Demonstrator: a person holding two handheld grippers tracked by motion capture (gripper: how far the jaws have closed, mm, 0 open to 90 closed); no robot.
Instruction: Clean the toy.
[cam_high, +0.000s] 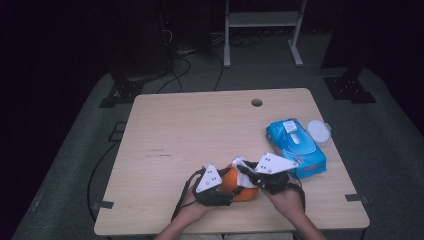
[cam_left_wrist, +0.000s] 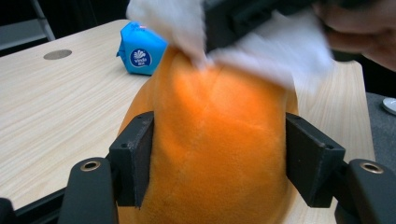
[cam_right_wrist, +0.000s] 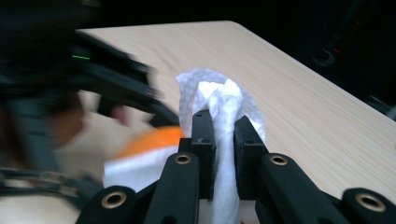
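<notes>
Orange plush toy (cam_left_wrist: 215, 140), white wipe (cam_right_wrist: 219, 105), blue packet (cam_high: 296, 147)

In the high view, the two grippers and hands are covering most of the orange toy (cam_high: 239, 186) at lower centre, and the forearms are running off the bottom edge. In the left gripper view, the toy's base is dropping below the bottom edge; the wipe (cam_left_wrist: 275, 51) and right gripper (cam_left_wrist: 243, 18) at the top are smearing into blur and being cut by the edge. In the right gripper view, the left gripper (cam_right_wrist: 88, 79) at left is blurring, hiding most of the toy.
</notes>
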